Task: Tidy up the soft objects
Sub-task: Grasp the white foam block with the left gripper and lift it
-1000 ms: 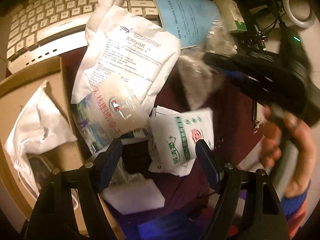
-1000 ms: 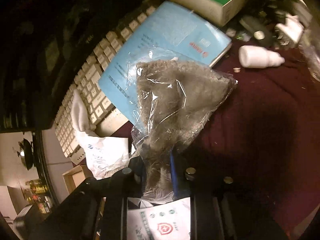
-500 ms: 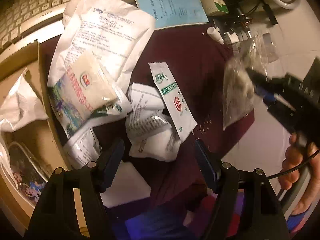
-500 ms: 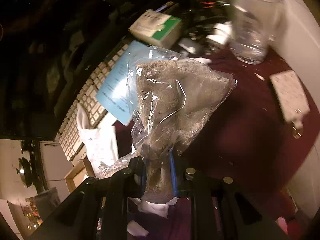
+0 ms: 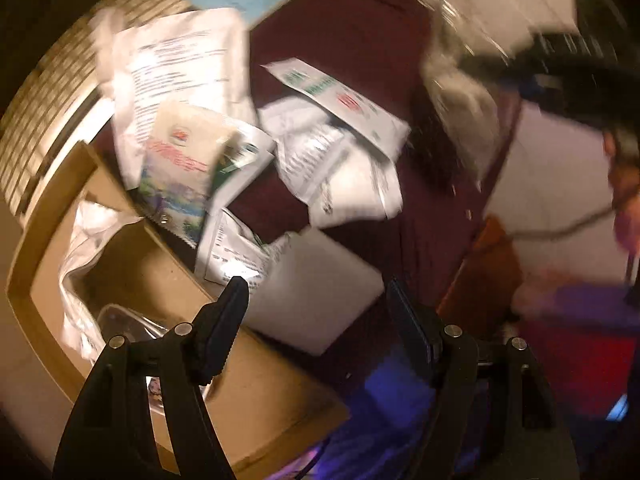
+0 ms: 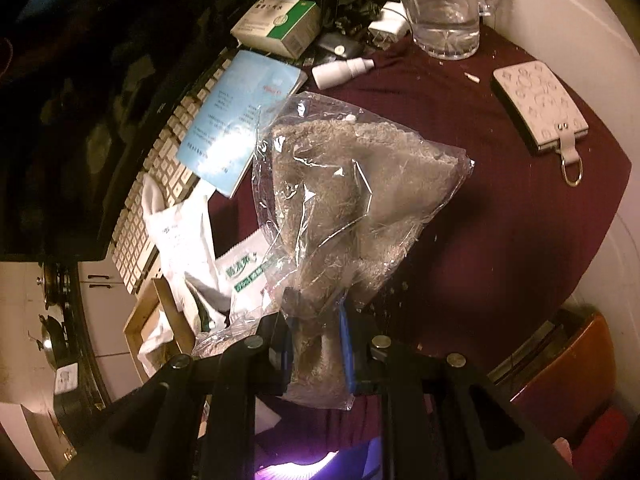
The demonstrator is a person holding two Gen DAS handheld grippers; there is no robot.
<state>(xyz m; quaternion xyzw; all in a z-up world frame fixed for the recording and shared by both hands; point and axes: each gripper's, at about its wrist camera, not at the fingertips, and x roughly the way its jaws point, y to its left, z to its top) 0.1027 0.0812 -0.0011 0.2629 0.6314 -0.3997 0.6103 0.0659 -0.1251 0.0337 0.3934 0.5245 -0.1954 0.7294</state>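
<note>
My right gripper [image 6: 318,338] is shut on a clear plastic bag of grey fluffy material [image 6: 352,192] and holds it above the dark red cloth [image 6: 500,208]. The bag also shows, blurred, in the left wrist view [image 5: 460,92] with the right gripper behind it. My left gripper [image 5: 316,312] is open and empty, above a white pad [image 5: 312,304] at the edge of a cardboard box [image 5: 256,400]. White soft packets [image 5: 340,160] lie in a heap on the cloth beyond it. A crumpled white bag [image 5: 88,248] lies in the box.
A keyboard [image 6: 160,184], a blue booklet [image 6: 236,116], a green-white carton [image 6: 280,24], a small white bottle [image 6: 340,72], a clear jug [image 6: 444,8] and a white case with a ring [image 6: 540,108] lie on the table. An orange-brown object [image 6: 572,364] is beyond the cloth's edge.
My right gripper has lifted the bag up and back, away from the keyboard. My left gripper has swung back toward the cardboard box; its view is now blurred.
</note>
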